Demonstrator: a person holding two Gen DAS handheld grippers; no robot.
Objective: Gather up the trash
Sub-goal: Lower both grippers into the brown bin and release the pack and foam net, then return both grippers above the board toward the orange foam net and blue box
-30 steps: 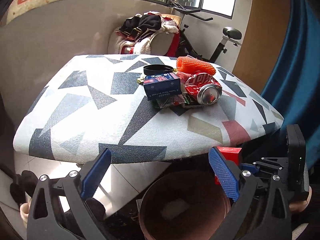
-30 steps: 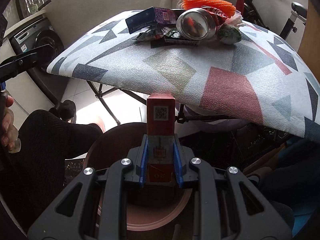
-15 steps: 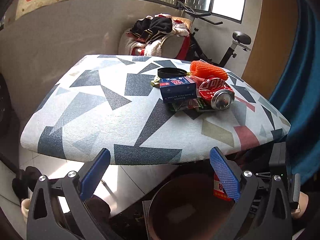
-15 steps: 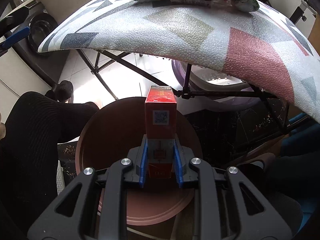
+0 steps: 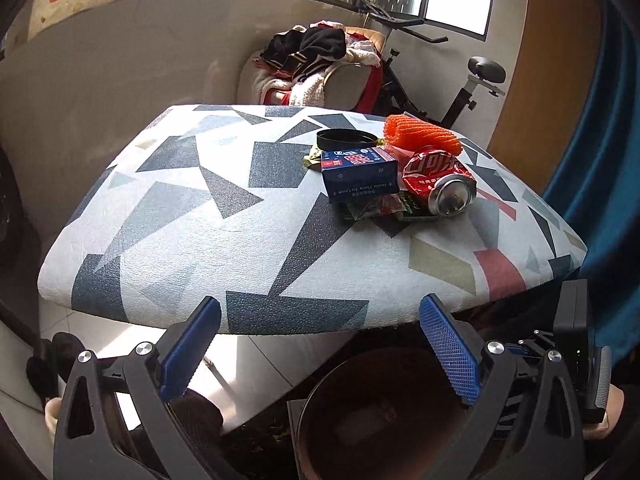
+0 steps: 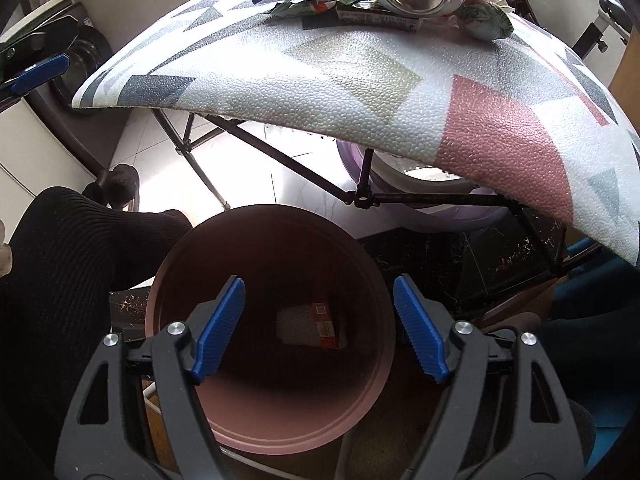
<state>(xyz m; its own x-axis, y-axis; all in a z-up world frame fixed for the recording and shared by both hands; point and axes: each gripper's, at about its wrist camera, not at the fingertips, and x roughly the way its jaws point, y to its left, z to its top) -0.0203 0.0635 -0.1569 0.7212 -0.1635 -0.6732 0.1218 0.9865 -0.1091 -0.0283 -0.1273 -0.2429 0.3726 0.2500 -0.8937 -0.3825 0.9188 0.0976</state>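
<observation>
My right gripper (image 6: 318, 296) hangs over the brown bin (image 6: 172, 256), its jaws opening with nothing between them. A red box (image 6: 326, 324) lies at the bin's bottom beside a white scrap (image 6: 294, 322). On the patterned table (image 5: 192, 216) sits a pile of trash: a blue box (image 5: 360, 172), a crushed red can (image 5: 440, 180), orange foam netting (image 5: 420, 136), a black lid (image 5: 346, 138) and green wrappers (image 5: 372, 208). My left gripper (image 5: 320, 320) is open and empty, below the table's near edge. The bin (image 5: 360, 412) shows under it, with the right gripper's body (image 5: 572, 344) at its right.
Black folding legs (image 6: 360, 196) brace the table above the bin. A person's dark-clothed leg (image 6: 60, 272) is left of the bin. A chair with clothes (image 5: 316, 64) and an exercise bike (image 5: 460, 80) stand behind the table. A blue curtain (image 5: 600, 160) hangs at the right.
The right gripper's jaws have spread apart and let go of the red box, which now lies in the bin. The left gripper has stayed open and almost still.
</observation>
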